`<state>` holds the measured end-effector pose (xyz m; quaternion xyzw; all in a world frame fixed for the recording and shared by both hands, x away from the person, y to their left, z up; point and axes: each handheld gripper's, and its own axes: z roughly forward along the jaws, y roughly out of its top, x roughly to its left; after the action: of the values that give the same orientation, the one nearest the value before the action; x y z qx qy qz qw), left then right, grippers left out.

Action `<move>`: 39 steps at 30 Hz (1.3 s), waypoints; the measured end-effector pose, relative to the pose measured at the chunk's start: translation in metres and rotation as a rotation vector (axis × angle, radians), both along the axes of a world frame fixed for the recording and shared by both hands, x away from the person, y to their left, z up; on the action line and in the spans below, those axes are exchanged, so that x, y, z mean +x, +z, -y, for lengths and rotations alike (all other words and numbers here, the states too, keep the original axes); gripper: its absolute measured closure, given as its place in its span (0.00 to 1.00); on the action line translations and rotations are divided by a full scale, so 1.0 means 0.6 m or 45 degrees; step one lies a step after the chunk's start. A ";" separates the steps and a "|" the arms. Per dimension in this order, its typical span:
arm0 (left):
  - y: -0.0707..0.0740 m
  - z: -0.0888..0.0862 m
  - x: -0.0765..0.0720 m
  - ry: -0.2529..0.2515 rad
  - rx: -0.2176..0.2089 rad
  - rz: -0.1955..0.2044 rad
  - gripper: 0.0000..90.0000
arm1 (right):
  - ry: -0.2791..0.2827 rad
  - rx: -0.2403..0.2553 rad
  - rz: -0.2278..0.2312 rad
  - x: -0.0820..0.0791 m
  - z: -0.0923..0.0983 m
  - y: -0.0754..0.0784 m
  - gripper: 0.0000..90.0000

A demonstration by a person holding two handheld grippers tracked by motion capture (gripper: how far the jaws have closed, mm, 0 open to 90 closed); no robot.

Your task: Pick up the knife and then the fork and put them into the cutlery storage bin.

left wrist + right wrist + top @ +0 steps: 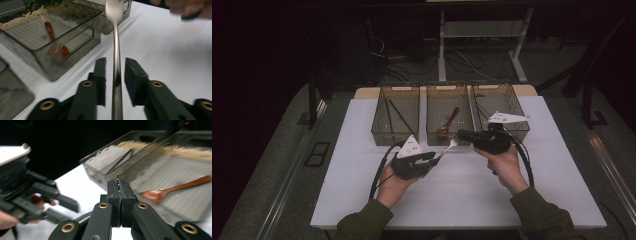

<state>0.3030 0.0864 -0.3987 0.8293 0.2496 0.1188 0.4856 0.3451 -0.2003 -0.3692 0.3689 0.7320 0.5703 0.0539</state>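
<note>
a: so, how far along does the sorting look?

b: partly done, i'd judge. three clear bins sit in a row in the upper middle of the high view. the left bin (395, 114) has dark chopsticks (395, 114) in it, the middle bin (448, 114) holds a wooden spoon (447, 123), and the right bin (501, 107) looks empty as far as i can tell. the fork (447, 148) is not yet in any bin; it hangs in the air above the white worktop (462, 195), at the centre of the frame, between the two hands.

a: who has it?

b: the right gripper (121, 192) has its jaws pressed tight on the tine end; the tines poke up between the pads in the right gripper view. the left gripper (115, 72) has its jaws a little apart, narrow, with the handle running between them, and a gap shows on each side, so it isn't clamping.

a: what's left?

b: probably carrying the fork to a bin, likely the empty one at the upper right, and letting go.
</note>
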 end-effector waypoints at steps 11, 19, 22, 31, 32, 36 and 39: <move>-0.018 -0.086 -0.016 0.011 -0.048 -0.053 0.51 | -0.221 -0.034 0.067 0.044 0.123 0.063 0.98; -0.035 -0.130 -0.026 0.024 -0.033 -0.086 0.43 | -0.383 -0.035 0.078 0.076 0.214 0.092 0.98; -0.040 -0.139 -0.029 0.020 -0.033 -0.091 0.38 | -0.433 -0.046 0.095 0.085 0.241 0.102 0.98; -0.052 -0.142 -0.030 0.022 -0.018 -0.118 0.20 | -0.552 -0.198 0.040 0.129 0.286 0.090 0.98; -0.053 -0.141 -0.030 0.017 -0.014 -0.120 0.19 | -0.552 -0.213 0.026 0.136 0.287 0.083 0.97; -0.054 -0.138 -0.030 0.014 -0.010 -0.123 0.18 | -0.526 -0.262 -0.052 0.162 0.283 0.053 0.97; -0.054 -0.138 -0.031 0.010 -0.012 -0.121 0.18 | -0.511 -0.263 -0.095 0.173 0.282 0.038 0.97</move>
<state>0.2846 0.1695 -0.4310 0.8308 0.2763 0.0802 0.4765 0.4489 -0.3693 -0.3465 0.5205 0.6999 0.4561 0.1768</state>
